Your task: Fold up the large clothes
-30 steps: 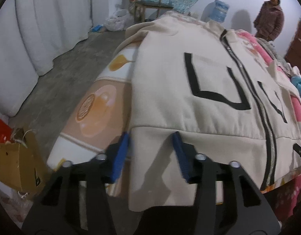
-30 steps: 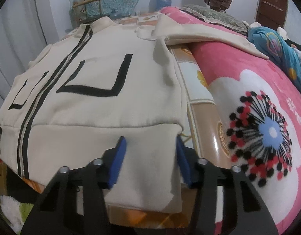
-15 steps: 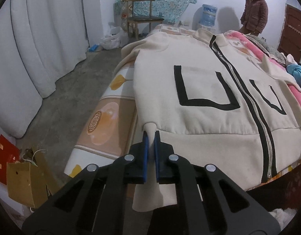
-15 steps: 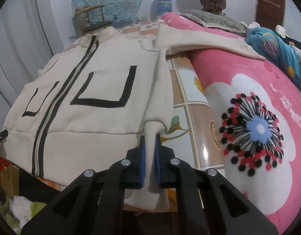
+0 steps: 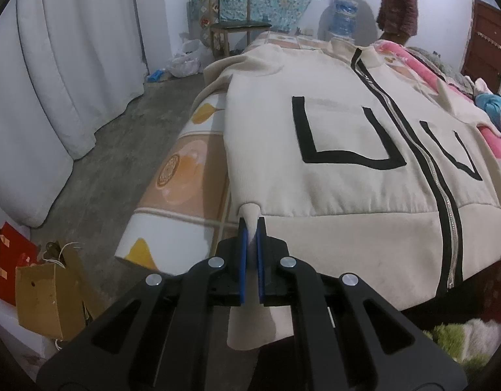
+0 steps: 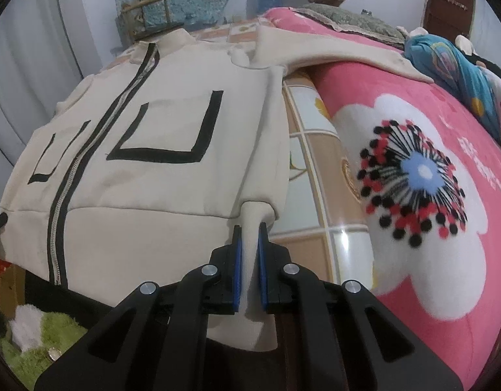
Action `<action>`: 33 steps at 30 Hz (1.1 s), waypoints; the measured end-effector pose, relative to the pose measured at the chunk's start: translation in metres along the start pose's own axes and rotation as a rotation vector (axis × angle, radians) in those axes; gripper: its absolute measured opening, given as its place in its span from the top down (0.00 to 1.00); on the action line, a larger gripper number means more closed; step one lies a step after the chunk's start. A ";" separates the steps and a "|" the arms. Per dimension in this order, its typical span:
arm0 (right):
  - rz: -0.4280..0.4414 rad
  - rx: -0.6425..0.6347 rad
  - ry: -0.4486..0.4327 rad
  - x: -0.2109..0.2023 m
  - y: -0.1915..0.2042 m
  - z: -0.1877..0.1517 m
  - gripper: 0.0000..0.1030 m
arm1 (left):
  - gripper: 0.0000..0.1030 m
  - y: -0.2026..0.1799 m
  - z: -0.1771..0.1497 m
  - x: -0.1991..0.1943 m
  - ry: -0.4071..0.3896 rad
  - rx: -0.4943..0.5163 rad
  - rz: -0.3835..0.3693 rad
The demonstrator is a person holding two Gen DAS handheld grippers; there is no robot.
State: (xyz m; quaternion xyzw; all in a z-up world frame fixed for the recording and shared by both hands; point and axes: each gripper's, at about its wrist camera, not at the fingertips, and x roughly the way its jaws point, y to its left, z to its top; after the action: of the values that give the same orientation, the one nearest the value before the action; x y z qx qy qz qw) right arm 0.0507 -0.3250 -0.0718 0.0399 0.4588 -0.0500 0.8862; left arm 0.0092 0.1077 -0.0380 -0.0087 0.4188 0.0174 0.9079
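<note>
A large cream zip jacket [image 5: 348, 137] with black pocket outlines lies front up on the bed, its hem hanging over the near edge. My left gripper [image 5: 251, 228] is shut on a pinched fold of the hem band at the jacket's left corner. In the right wrist view the same jacket [image 6: 159, 169] spreads to the left, and my right gripper [image 6: 250, 231] is shut on a fold of the hem band at its right corner. One sleeve [image 6: 341, 53] stretches away across the pink blanket.
A pink flowered blanket [image 6: 445, 221] covers the bed's right side, with a blue bundle [image 6: 452, 62] at the far end. Paper bags [image 5: 38, 290] stand on the concrete floor at left, beside white curtains [image 5: 64, 65]. A person [image 5: 398, 3] stands by the far wall near a chair [image 5: 237, 29].
Both grippers went from open around the hem band to shut on it, each pinching up a fold. Both have since drawn back a little, tightening the jacket's lower edge.
</note>
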 end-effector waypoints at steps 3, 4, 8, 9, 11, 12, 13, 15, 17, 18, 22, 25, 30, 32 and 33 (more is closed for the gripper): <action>-0.026 -0.024 -0.011 0.000 0.002 -0.004 0.91 | 0.95 -0.001 -0.005 0.000 -0.004 0.023 0.009; -0.031 -0.028 -0.011 -0.001 0.002 -0.005 0.91 | 0.95 -0.002 -0.006 0.000 -0.003 0.030 0.012; -0.043 -0.046 -0.010 -0.004 0.002 -0.011 0.91 | 0.95 -0.003 -0.011 -0.003 -0.001 0.049 0.014; -0.043 -0.045 -0.007 -0.004 0.002 -0.012 0.91 | 0.95 -0.003 -0.012 -0.003 0.002 0.049 0.013; -0.049 -0.049 -0.007 -0.006 0.002 -0.014 0.91 | 0.95 -0.005 -0.013 -0.003 0.005 0.053 0.014; -0.052 -0.054 -0.007 -0.007 0.002 -0.015 0.91 | 0.95 -0.005 -0.015 -0.004 0.007 0.060 0.016; -0.055 -0.057 -0.006 -0.007 0.001 -0.016 0.91 | 0.95 -0.006 -0.016 -0.005 0.006 0.074 0.024; -0.058 -0.061 -0.004 -0.005 0.000 -0.017 0.91 | 0.95 -0.008 -0.018 -0.003 0.008 0.091 0.038; -0.062 -0.070 -0.006 -0.003 0.001 -0.017 0.91 | 0.95 -0.010 -0.018 0.000 0.007 0.104 0.049; -0.069 -0.082 -0.009 -0.003 0.002 -0.017 0.91 | 0.95 -0.012 -0.017 0.001 0.007 0.112 0.056; -0.095 -0.129 -0.021 -0.005 0.008 -0.018 0.91 | 0.95 -0.017 -0.019 -0.002 -0.004 0.145 0.071; -0.090 -0.123 -0.017 -0.006 0.006 -0.021 0.91 | 0.95 -0.017 -0.022 -0.004 0.002 0.142 0.066; -0.107 -0.139 -0.023 -0.003 0.008 -0.024 0.91 | 0.95 -0.020 -0.027 0.002 0.014 0.148 0.079; -0.111 -0.148 -0.029 -0.003 0.009 -0.025 0.91 | 0.95 -0.021 -0.028 0.002 0.013 0.151 0.080; -0.112 -0.150 -0.030 -0.003 0.009 -0.026 0.91 | 0.95 -0.021 -0.028 0.002 0.015 0.151 0.080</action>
State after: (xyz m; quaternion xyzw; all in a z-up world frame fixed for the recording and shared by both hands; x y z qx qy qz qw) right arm 0.0293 -0.3127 -0.0845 -0.0531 0.4496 -0.0654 0.8893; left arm -0.0103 0.0862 -0.0578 0.0762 0.4258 0.0219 0.9014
